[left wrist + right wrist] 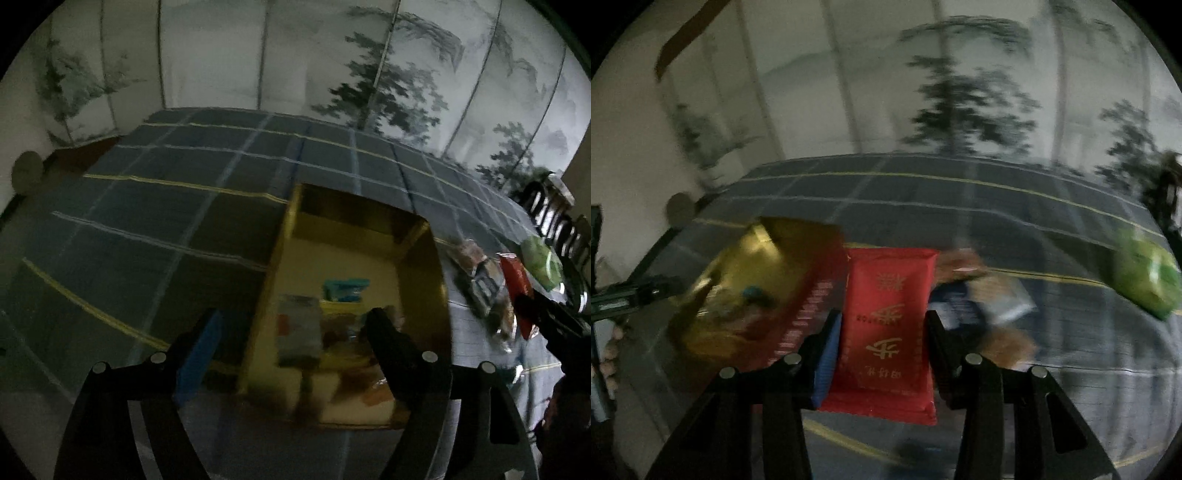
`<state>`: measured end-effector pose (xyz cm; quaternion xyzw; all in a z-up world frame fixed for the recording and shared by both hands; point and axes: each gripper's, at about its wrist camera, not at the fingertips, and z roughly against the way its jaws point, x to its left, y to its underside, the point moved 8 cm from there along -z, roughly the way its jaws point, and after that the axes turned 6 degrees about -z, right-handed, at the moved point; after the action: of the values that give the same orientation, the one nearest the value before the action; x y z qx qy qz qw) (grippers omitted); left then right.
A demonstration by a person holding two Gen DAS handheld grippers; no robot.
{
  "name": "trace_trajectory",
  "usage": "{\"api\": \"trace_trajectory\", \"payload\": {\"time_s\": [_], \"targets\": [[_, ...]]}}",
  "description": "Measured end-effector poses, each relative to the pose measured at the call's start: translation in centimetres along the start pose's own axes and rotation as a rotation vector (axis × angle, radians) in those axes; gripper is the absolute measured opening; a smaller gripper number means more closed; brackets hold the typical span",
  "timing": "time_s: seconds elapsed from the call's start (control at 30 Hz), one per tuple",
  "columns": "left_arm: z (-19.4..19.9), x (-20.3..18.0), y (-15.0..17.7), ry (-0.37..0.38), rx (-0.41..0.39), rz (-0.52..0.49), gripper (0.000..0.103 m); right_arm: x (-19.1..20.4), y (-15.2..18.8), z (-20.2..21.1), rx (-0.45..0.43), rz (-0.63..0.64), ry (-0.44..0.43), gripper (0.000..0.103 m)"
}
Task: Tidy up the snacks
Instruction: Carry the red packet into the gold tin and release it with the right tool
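A red packet point(892, 325) is clamped by the right gripper point(882, 339) beside the gold box point(421, 266). The left gripper point(295, 325) is held over the box, fingers apart, nothing between.

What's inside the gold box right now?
The gold box holds several snack packets: a teal one toward the back, a grey one on the left, and yellow and orange wrappers in front. Blur and the left tongs hide the rest, so no exact count.
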<state>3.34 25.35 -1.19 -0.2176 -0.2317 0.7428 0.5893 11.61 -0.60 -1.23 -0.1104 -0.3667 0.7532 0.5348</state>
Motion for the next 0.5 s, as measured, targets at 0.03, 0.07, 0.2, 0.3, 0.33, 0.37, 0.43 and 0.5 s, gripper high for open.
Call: {"api": "trace_trajectory", "payload": {"time_s": [0.03, 0.07, 0.2, 0.3, 0.33, 0.37, 0.43, 0.5], "targets": [[0.2, 0.5, 0.1, -0.019, -0.002, 0.0, 0.077, 1.4, 0.1, -0.3, 0.01, 0.014, -0.026, 0.045], [0.3, 0.9, 0.3, -0.034, 0.0, -0.001, 0.077, 2.9, 0.3, -0.8, 0.023, 0.029, -0.049, 0.045], [0.4, 2.4, 1.7, -0.071, 0.023, 0.002, 0.078, 7.2, 1.0, -2.6, 0.06, 0.089, -0.093, 0.045], [0.4, 3.4, 2.7, -0.081, 0.037, 0.024, 0.077, 9.3, 1.8, -3.4, 0.081, 0.122, -0.113, 0.045], [0.4, 3.8, 3.0, -0.085, 0.042, 0.034, 0.078, 10.1, 2.0, -3.7, 0.087, 0.137, -0.115, 0.045], [0.4, 4.1, 3.3, -0.088, 0.046, 0.046, 0.077, 10.5, 2.0, -3.9, 0.091, 0.148, -0.114, 0.045], [0.5, 4.6, 3.7, -0.088, 0.052, 0.063, 0.078, 11.4, 2.2, -4.4, 0.099, 0.169, -0.115, 0.045], [0.7, 5.1, 4.2, -0.098, 0.057, 0.08, 0.077, 12.0, 2.1, -4.7, 0.101, 0.184, -0.117, 0.045]]}}
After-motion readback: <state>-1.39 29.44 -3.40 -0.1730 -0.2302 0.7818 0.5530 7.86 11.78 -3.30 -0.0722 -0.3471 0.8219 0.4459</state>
